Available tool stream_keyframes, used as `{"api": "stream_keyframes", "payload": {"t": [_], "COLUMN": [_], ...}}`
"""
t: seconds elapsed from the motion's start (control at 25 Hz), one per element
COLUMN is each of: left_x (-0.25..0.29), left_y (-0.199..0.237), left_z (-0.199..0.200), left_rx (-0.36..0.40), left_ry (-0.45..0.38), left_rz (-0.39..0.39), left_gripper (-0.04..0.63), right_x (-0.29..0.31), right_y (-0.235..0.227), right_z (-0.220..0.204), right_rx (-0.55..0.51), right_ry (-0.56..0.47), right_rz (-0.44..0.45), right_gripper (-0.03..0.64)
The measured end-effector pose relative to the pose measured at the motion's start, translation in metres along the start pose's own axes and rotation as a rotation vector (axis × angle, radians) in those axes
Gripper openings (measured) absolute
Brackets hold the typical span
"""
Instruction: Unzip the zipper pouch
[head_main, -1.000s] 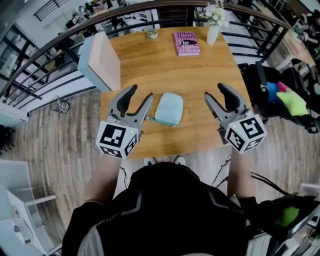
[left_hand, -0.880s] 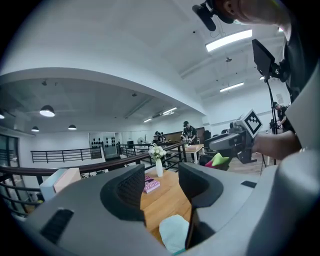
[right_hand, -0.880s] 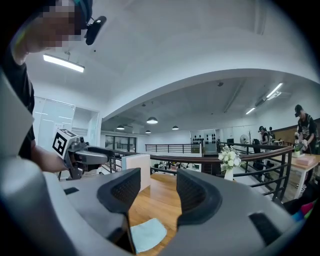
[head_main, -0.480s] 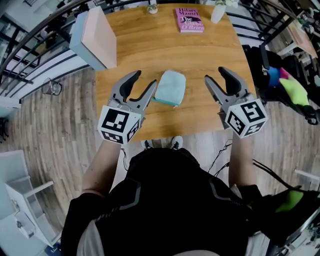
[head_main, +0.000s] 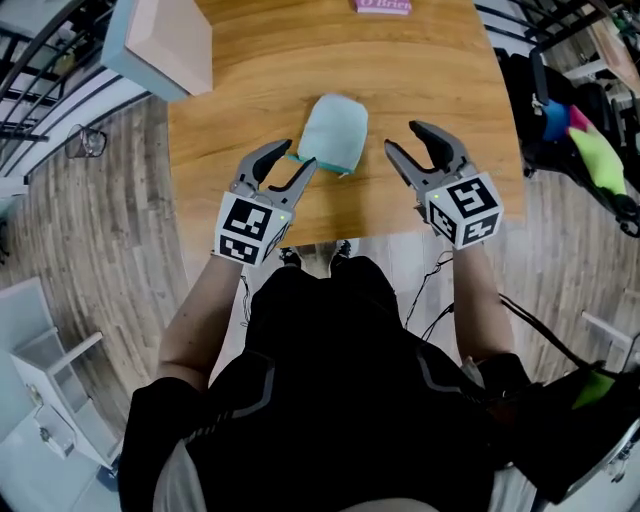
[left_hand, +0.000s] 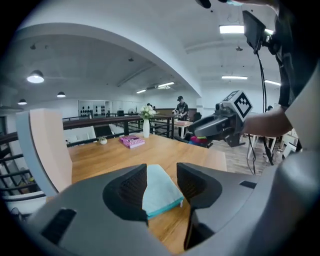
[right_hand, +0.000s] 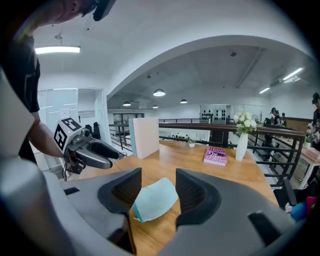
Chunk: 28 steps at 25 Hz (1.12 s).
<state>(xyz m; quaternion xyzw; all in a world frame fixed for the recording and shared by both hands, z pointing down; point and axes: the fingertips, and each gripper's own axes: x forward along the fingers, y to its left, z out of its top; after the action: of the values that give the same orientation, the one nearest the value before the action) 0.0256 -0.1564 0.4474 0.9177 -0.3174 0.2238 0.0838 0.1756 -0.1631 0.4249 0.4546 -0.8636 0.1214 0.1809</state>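
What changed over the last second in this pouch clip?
The left claw and right claw both came down toward the table and now flank the teal pouch. The left claw has just been closing slightly, with nothing in it. Nothing was grasped. The teal pouch lies flat where it was, untouched.

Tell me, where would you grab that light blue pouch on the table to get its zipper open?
Probably by the small zipper pull at the near right corner of the pouch, coming in low from the person's side. The pouch lies flat on the table with its darker teal zipper edge facing the person, so that edge looks easiest to pinch.
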Motion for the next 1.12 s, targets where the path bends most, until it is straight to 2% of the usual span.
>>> {"api": "stream_keyframes", "payload": {"t": [0.36, 0.72, 0.88, 1.12], "left_x": [0.037, 0.066, 0.076, 0.081], "left_y": [-0.035, -0.043, -0.053, -0.058], "left_z": [-0.087, -0.136, -0.156, -0.166], "left_rx": [-0.022, -0.045, -0.05, -0.073], "left_ry": [0.157, 0.224, 0.262, 0.273], "left_rz": [-0.071, -0.072, -0.096, -0.098], "left_gripper": [0.202, 0.189, 0.186, 0.183], "right_x": [0.039, 0.07, 0.083, 0.096], "right_y": [0.016, 0.032, 0.042, 0.056], "right_z": [-0.08, -0.141, -0.166, -0.187], "right_rx": [-0.044, -0.101, -0.175, -0.315], "right_ry": [0.146, 0.27, 0.318, 0.34], "right_rz": [0.118, 0.227, 0.281, 0.353], "right_gripper": [0.215, 0.209, 0.196, 0.178]}}
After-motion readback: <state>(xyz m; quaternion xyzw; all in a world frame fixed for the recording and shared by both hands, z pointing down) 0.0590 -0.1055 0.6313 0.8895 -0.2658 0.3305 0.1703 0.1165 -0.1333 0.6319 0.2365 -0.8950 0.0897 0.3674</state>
